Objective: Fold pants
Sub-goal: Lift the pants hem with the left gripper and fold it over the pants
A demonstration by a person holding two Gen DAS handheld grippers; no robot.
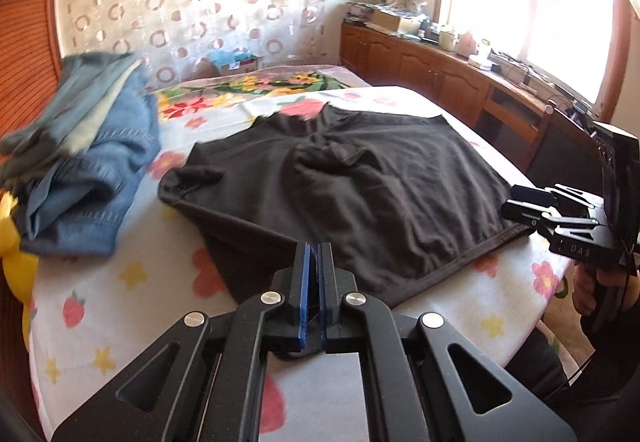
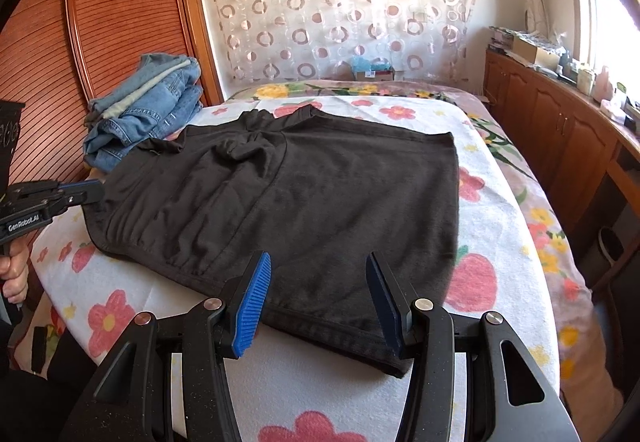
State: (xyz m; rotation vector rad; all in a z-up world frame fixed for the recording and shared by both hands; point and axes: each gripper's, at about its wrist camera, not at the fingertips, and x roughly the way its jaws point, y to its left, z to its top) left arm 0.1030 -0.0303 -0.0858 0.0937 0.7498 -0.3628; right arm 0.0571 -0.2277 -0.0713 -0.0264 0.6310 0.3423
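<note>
Black pants (image 1: 360,178) lie spread on a flowered bed sheet, wrinkled in the middle; they also show in the right wrist view (image 2: 304,194). My left gripper (image 1: 314,254) is shut on the pants' near hem at their left corner, and it shows at the left of the right wrist view (image 2: 94,192). My right gripper (image 2: 318,270) is open, its blue pads (image 2: 254,294) standing over the pants' near right edge without holding it. It shows in the left wrist view (image 1: 524,198) at the pants' right corner.
A pile of blue jeans (image 1: 92,170) lies on the bed's left side, also in the right wrist view (image 2: 148,106). A wooden wardrobe (image 2: 80,42) stands left. Wooden cabinets (image 2: 560,138) with clutter run along the right under a bright window. A yellow object (image 1: 12,242) sits at far left.
</note>
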